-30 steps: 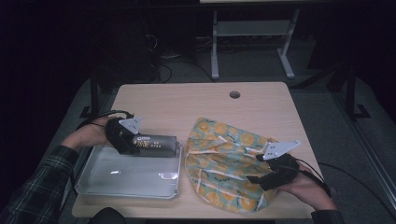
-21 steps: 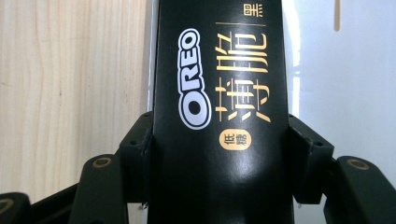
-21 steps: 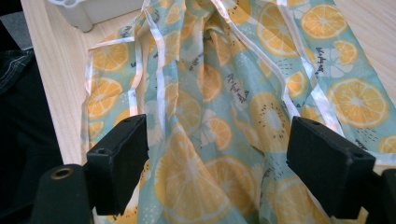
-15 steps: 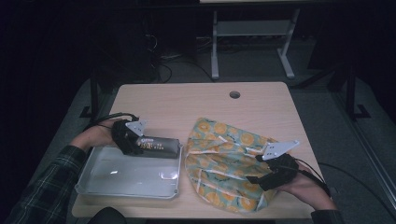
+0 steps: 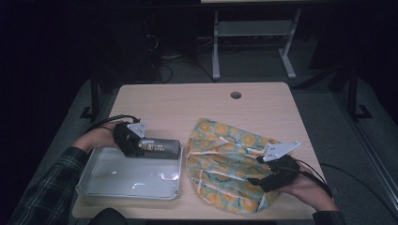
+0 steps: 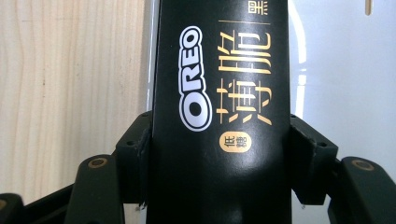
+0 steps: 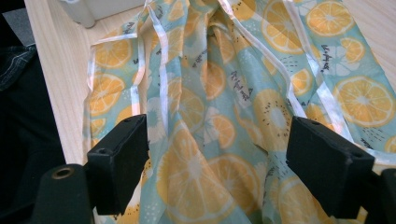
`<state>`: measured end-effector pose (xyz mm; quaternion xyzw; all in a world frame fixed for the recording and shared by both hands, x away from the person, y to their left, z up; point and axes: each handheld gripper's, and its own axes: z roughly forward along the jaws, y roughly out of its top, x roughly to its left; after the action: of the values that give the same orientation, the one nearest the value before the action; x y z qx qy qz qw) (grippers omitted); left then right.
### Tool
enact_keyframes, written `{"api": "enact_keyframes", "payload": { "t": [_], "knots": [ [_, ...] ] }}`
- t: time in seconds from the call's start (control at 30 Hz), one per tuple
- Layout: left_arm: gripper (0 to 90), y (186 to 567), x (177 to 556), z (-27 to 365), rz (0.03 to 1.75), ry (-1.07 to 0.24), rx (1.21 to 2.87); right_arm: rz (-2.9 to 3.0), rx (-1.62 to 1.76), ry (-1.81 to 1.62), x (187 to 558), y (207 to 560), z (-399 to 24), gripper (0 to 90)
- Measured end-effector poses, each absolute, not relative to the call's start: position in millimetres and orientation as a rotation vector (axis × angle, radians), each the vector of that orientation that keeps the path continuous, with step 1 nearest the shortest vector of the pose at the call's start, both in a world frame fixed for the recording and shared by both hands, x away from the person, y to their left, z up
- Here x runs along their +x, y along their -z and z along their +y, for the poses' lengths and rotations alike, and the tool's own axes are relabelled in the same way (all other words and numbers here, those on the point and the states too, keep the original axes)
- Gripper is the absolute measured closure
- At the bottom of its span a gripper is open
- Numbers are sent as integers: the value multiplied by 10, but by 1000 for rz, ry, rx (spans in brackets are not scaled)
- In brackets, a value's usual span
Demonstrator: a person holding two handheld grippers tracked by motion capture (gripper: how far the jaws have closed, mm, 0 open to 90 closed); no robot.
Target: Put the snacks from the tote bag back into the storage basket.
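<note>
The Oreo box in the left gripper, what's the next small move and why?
Probably lift the Oreo box clear of the tray. The left gripper has its fingers clamped on both sides, and the box sits over the tray's far edge.

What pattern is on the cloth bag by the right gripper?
Orange citrus slices on pale teal with white trim; the cloth bag shows best in the right gripper view.

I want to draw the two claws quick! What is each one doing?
Left gripper: closed on the black Oreo box, at the tray's back edge.
Right gripper: open, jaws apart over the orange-print bag, holding nothing.
</note>
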<state>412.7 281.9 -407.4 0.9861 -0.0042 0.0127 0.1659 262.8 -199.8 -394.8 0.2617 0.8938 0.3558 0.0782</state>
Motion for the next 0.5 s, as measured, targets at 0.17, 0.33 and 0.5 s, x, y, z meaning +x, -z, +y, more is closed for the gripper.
{"api": "enact_keyframes", "payload": {
  "t": [0.17,0.33,0.5],
  "knots": [
    [345,4074,4129,2819,-7,-33,2805,2682,784,-1059,2626,3955,-1990,199],
    [319,4064,4126,2822,8,-38,2799,2683,782,-1056,2625,3952,-1992,199],
    [321,4040,4137,2839,25,-82,2791,2679,781,-1059,2623,3948,-1996,199]
  ]
}}
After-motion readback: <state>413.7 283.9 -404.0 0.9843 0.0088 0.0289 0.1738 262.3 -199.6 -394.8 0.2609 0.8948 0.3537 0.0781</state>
